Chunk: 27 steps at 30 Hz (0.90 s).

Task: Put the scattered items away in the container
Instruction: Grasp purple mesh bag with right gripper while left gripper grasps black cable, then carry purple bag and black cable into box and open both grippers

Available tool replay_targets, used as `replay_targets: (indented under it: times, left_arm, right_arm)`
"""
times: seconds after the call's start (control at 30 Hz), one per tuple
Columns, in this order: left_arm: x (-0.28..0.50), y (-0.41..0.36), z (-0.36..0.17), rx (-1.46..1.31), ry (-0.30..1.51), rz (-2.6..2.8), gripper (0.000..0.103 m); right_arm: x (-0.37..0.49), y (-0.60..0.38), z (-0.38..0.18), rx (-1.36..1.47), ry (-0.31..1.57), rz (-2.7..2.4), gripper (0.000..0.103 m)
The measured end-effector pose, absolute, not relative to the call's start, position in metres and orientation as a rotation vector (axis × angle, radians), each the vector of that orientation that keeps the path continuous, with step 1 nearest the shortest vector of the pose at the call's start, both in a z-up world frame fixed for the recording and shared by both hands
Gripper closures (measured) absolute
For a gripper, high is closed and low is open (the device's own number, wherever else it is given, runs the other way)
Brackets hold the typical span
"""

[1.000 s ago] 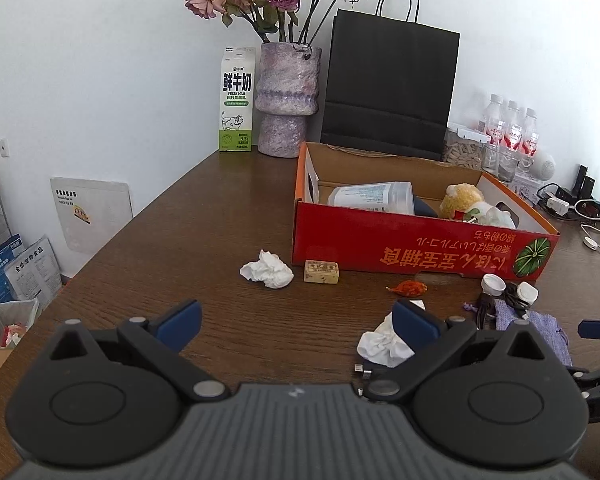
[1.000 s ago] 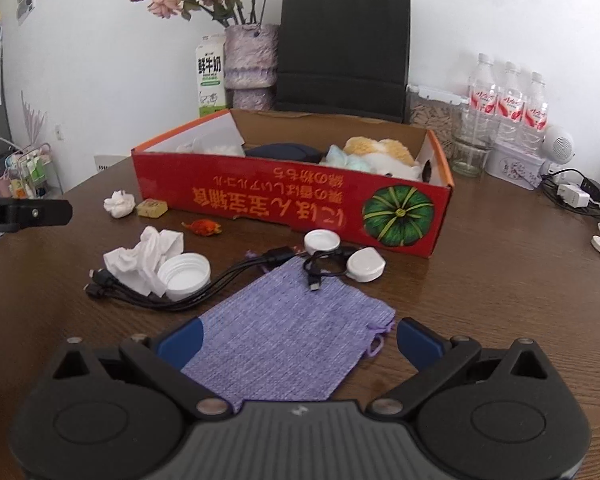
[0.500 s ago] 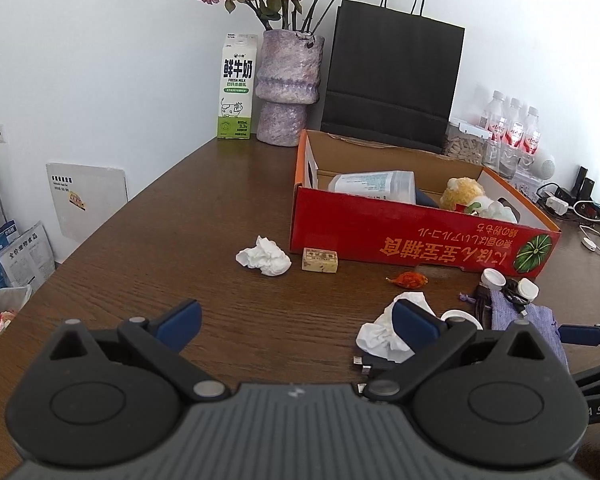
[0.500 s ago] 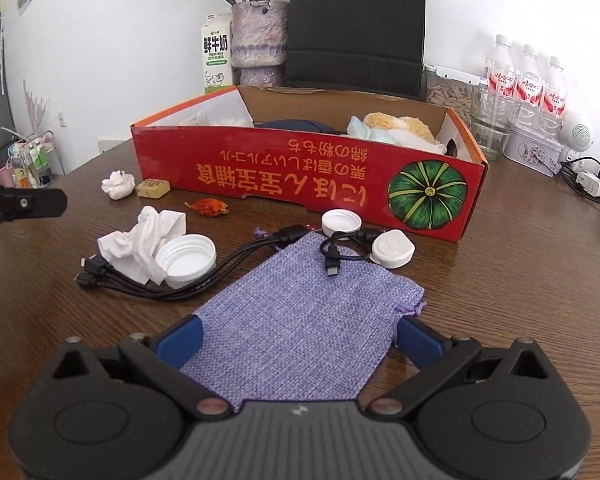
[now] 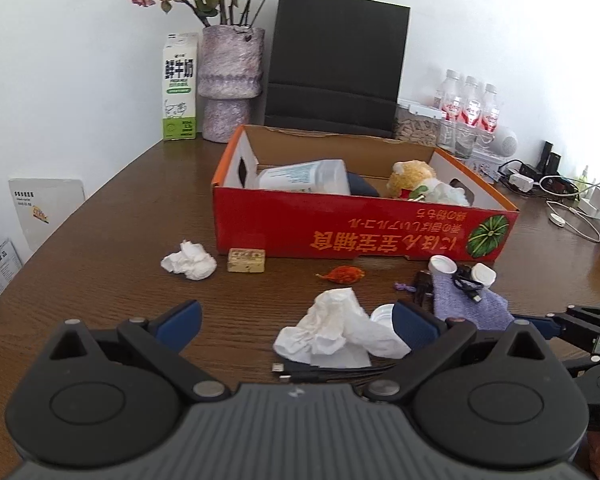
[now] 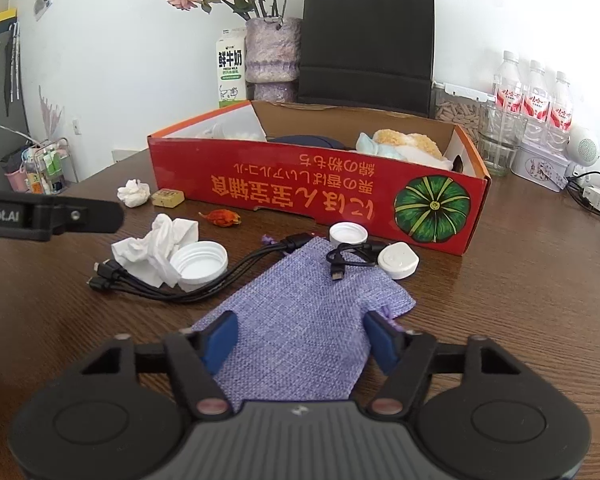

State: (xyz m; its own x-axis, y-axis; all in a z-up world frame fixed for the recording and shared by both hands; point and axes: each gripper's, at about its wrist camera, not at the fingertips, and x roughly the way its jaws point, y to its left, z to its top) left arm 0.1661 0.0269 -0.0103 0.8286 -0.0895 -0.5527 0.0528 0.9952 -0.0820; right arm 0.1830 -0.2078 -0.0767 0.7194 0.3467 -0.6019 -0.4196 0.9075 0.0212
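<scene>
White walls back a dark wooden desk crowded with clutter. Going left to right in the right wrist view: the left tongs reach in from nine o'clock as a black bar, and in their own view the blue pads stand wide apart with nothing pressed between them, a large crumpled tissue lying ahead toward the right pad. At ten o'clock a small tissue ball sits beside a tan block, with an orange-red scrap just to the right. Nearer, the large tissue touches an upturned white lid, and a bundle of black cables runs under both. At centre lies a purple woven pouch, its near end between the pads of the right tongs. Those jaws have just been closing around the pouch; the pads now sit at its two edges, though I cannot tell whether they press it yet. On the pouch's far edge, at one o'clock, lie a small white cap, a short black cord and a round white case. Behind them at twelve o'clock stands the red cardboard box, open-topped, holding a plush toy and a clear bottle on its side. Water bottles stand at two o'clock.
</scene>
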Motion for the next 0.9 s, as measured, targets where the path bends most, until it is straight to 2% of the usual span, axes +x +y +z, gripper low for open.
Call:
replay_targets:
  times: [0.1,0.17,0.3,0.57,0.63,0.7,0.77,0.8,0.9]
  left_arm:
    - [0.177,0.006,-0.009,-0.026,0.608,-0.127,0.000]
    - [0.184,-0.006,-0.010,0.003,0.625,-0.154,0.000]
    - [0.198,-0.028,-0.015,0.060,0.652,-0.167,0.000]
    - [0.227,-0.050,-0.025,0.151,0.700,-0.177,0.000]
    - [0.234,-0.056,-0.027,0.177,0.710,-0.181,0.005]
    - [0.239,-0.063,-0.030,0.216,0.723,-0.187,0.019]
    - [0.244,-0.070,-0.034,0.242,0.741,-0.194,0.028]
    - [0.246,-0.072,-0.036,0.248,0.752,-0.199,0.038]
    - [0.251,-0.078,-0.035,0.267,0.758,-0.217,0.048]
  right_arm:
    - [0.184,-0.212,-0.076,-0.109,0.634,0.415,0.086]
    - [0.185,-0.216,-0.076,-0.094,0.635,0.412,0.096]
    - [0.186,-0.230,-0.075,-0.042,0.628,0.413,0.099]
    - [0.185,-0.256,-0.064,-0.020,0.570,0.424,0.100]
    - [0.187,-0.263,-0.061,-0.023,0.562,0.414,0.100]
    - [0.190,-0.271,-0.058,-0.020,0.552,0.408,0.100]
    - [0.193,-0.278,-0.054,-0.019,0.541,0.408,0.100]
    - [0.195,-0.280,-0.052,-0.017,0.535,0.409,0.100]
    - [0.199,-0.283,-0.048,-0.020,0.526,0.421,0.100]
